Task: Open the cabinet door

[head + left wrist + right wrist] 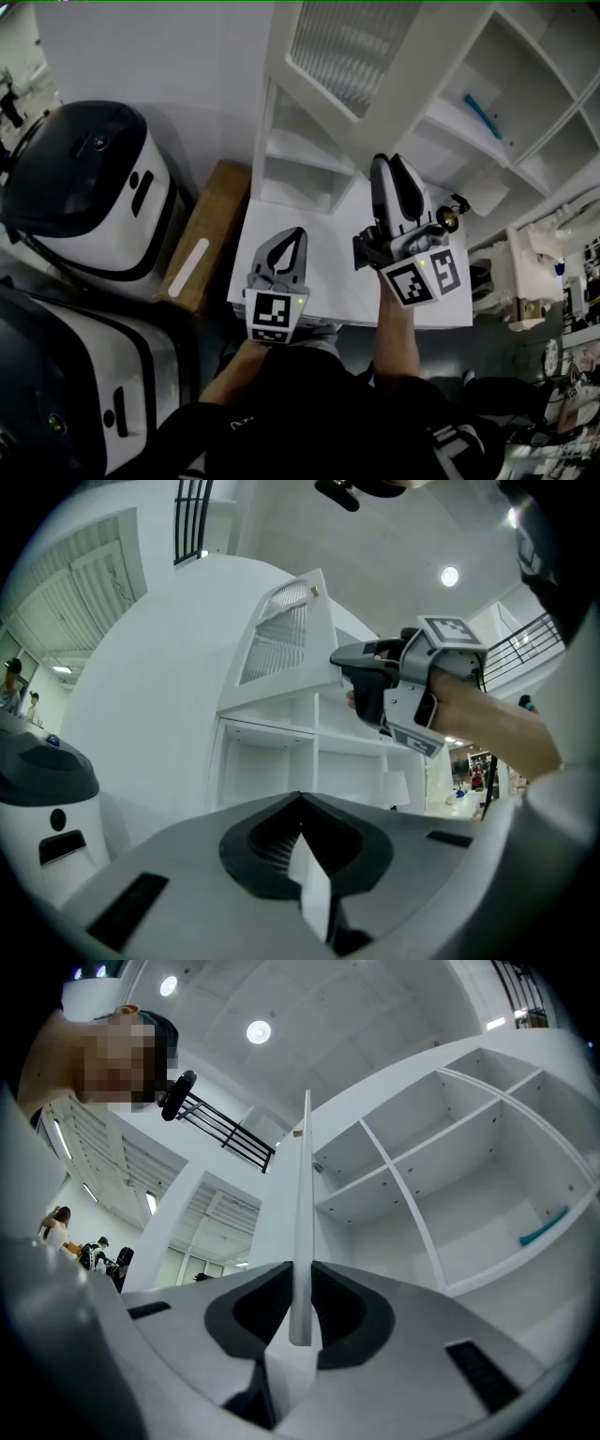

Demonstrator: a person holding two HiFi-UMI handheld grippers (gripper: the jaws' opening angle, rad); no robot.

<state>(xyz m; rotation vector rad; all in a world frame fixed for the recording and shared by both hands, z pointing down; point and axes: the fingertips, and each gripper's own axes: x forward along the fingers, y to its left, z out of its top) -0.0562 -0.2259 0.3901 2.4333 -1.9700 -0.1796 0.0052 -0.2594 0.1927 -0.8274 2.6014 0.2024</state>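
Listing my holdings and their hazards, item by item; right gripper (301, 1271) — jaws closed on the free edge of the cabinet door (349, 58), the thin white panel standing straight up between them with a pad on either face; left gripper (300, 801) — jaws together on nothing, held level and lower, just beside the right one over the white top (319, 281); door itself — already swung well off the shelves (441, 1176), whose compartments stand bare apart from a teal item (544, 1225) in one.

Hazards, as I judge them:

- Slip; the hold is a pinch on a smooth painted edge, and only a shallow strip of it sits in the jaws; a quick pull would likely strip the pads off, and the door would stop short or drift back.
- Binding; the door travels on an arc about its hinges; if I draw in a straight line and do not turn my wrist with it, the panel would twist in the jaws and either pry them apart or load the hinges.
- Pane; the ribbed pane (342, 47) fills much of the door; a wrench or a knock could stress it.
- Collision — the idle left gripper sits close to the door's likely sweep; leaving it there could let the door's lower edge or my right hand meet it.
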